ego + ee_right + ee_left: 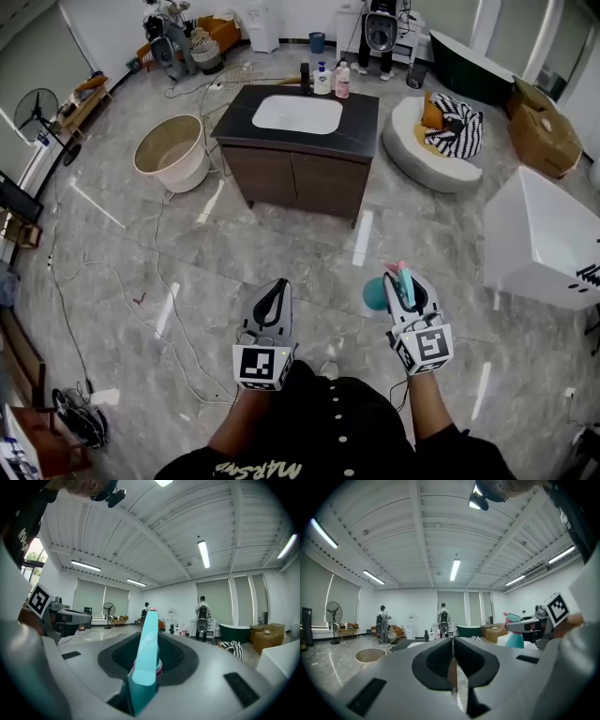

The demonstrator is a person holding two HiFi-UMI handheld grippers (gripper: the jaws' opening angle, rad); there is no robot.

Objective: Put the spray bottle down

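While I stand on the grey tiled floor, much of the spray bottle is out of sight. From the head view only a rounded teal part of its body shows beside my right gripper, with the pink-tipped head poking past the jaws. In the right gripper view the teal trigger head fills the middle and the body drops below the frame. My forearms are cut off at the bottom edge of the head view, and any print on the bottle is too small to read.

My right gripper is clamped on the bottle at its neck, pads pressing from both sides, and holds it in the air above the floor, well apart from the dark sink cabinet. My left gripper is level beside it, jaws brought together with nothing between them. Small bottles stand at the back of the cabinet top, too far off to identify.
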